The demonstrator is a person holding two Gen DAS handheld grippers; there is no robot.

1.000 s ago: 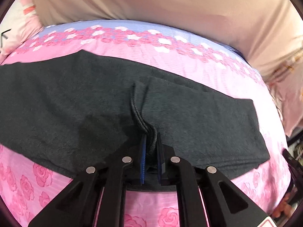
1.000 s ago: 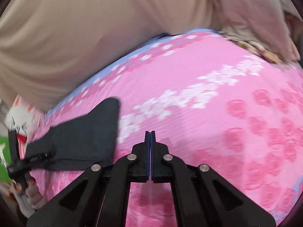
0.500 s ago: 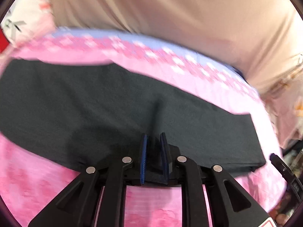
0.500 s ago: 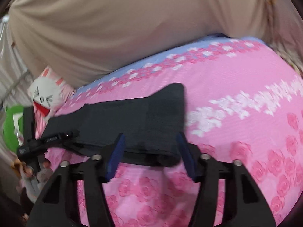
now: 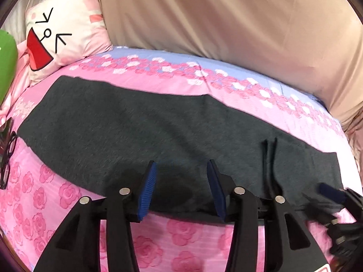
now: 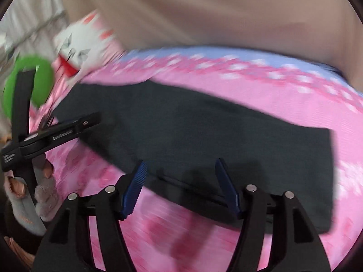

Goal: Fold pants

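Observation:
Dark grey pants (image 5: 140,136) lie flat as a long folded strip across the pink rose bedspread (image 5: 181,233), with a small raised crease (image 5: 270,149) toward the right end. My left gripper (image 5: 182,165) hovers at the pants' near edge. Its jaws are opening, and the fabric lies below and between the blue pads without being pinched. My right gripper (image 6: 180,165) is also opening over the near edge of the pants (image 6: 204,136), gripping nothing. Its tip shows at the right in the left wrist view (image 5: 333,192). The left gripper (image 6: 68,129) appears at the left, held by a gloved hand (image 6: 43,190).
A white pillow with a cartoon face (image 5: 61,29) and a green object (image 5: 6,63) sit at the left end of the bed. Black glasses (image 5: 8,151) lie at the left edge. A beige sheet (image 5: 226,22) hangs behind the bed.
The left gripper let go of the pinched fold, opened and shifted left along the pants. The right gripper went from shut to open and swung left from bare bedspread to the pants' edge.

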